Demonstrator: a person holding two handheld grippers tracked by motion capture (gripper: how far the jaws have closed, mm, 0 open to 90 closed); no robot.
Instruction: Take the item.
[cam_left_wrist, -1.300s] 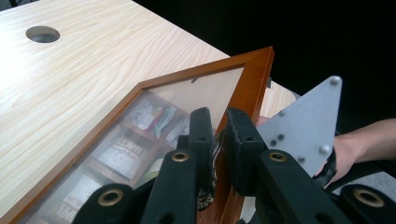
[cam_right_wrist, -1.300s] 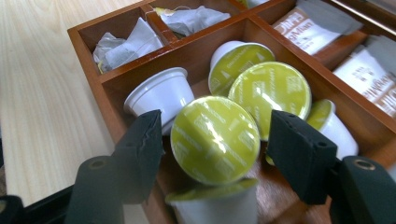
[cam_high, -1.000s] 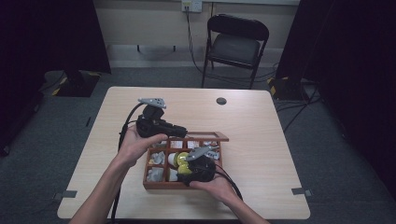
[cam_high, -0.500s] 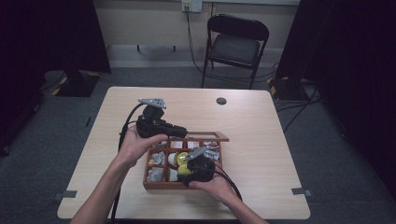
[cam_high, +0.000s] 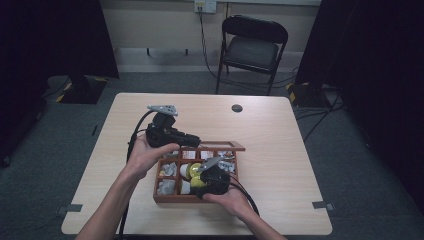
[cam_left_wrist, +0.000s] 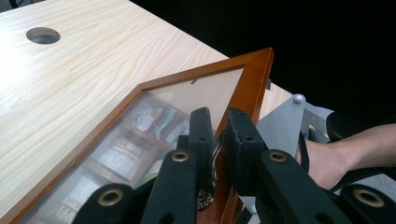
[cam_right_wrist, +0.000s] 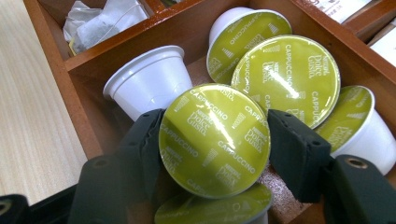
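Holding the glass lid (cam_left_wrist: 154, 116) of the wooden box (cam_high: 165, 197) up with the left gripper (cam_left_wrist: 215, 135) pinched on its frame, right gripper (cam_right_wrist: 215, 144) squeezing a green coffee pod (cam_right_wrist: 215, 140) inside the box; next, lifting it straight out.

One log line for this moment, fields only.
left gripper: shut on box lid, held open | right gripper: shut on cappuccino capsule | wooden box: on table

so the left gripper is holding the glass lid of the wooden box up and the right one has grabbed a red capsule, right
Not quite: the capsule is green-lidded, marked cappuccino, not red, as the right gripper view shows between the right gripper fingers. The rest holds: the left gripper is clamped on the glass lid frame of the wooden box, holding it raised.
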